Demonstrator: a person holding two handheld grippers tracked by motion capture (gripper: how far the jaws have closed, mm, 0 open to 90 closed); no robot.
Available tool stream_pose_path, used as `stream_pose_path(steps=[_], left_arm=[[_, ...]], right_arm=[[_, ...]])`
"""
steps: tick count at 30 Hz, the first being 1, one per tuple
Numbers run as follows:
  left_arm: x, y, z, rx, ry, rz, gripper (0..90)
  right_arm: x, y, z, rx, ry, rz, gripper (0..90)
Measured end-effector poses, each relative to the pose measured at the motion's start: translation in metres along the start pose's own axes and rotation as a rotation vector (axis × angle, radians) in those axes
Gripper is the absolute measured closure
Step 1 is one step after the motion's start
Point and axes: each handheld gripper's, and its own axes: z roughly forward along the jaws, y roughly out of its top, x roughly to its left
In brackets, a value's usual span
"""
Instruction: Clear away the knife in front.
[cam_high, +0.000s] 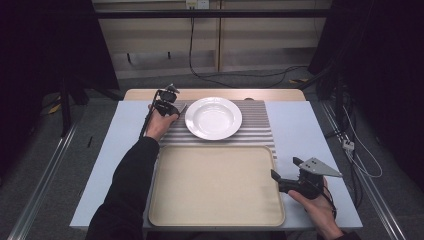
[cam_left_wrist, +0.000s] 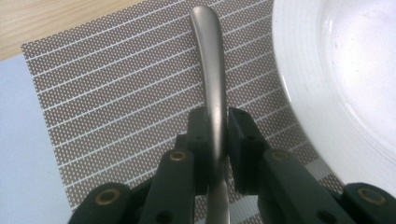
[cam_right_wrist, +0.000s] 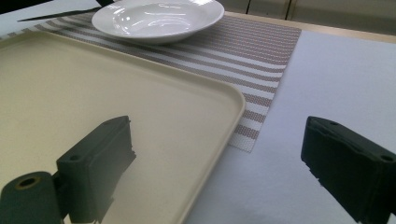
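Left gripper (cam_left_wrist: 217, 140) clamped on a metal utensil handle (cam_left_wrist: 211, 70), laying it at the plate's (cam_high: 213, 117) nine o'clock; right gripper (cam_right_wrist: 219, 158) waits, jaws apart.

One white plate (cam_high: 213, 118) sits on one striped placemat (cam_high: 255, 131). One beige tray (cam_high: 216, 185) lies in front of them. One metal utensil handle (cam_left_wrist: 213, 74) shows in the left gripper view, its working end hidden, so the kind of cutlery cannot be told. Two tools are present, the left tool (cam_high: 172, 106) and the right tool (cam_high: 284, 168), one per hand. All of it rests on one surface (cam_high: 305, 131).
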Motion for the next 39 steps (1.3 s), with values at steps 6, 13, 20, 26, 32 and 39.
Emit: stream_pose_path(steps=[6,13,20,26,32,39], left_arm=[[0.0,-0.002,-0.008,-0.01,-0.008,-0.002,79.8],[0.0,-0.009,-0.019,-0.024,-0.013,0.006,79.8],[0.001,-0.015,-0.032,-0.042,-0.013,0.007,79.8],[0.0,-0.016,-0.043,-0.059,-0.02,0.014,79.7],[-0.007,-0.019,-0.053,-0.072,-0.012,0.047,79.7],[-0.015,-0.024,-0.065,-0.101,-0.021,0.071,79.7]], right_arm=[[0.0,0.0,0.0,0.0,0.0,-0.001,8.9],[0.001,0.0,0.0,-0.001,-0.001,-0.006,8.9],[0.001,0.001,0.001,0.0,-0.002,-0.008,8.8],[0.001,0.001,0.001,-0.001,0.0,-0.011,8.9],[0.001,0.001,0.001,-0.001,-0.002,-0.01,8.8],[0.002,0.001,0.001,0.0,-0.001,-0.017,8.8]])
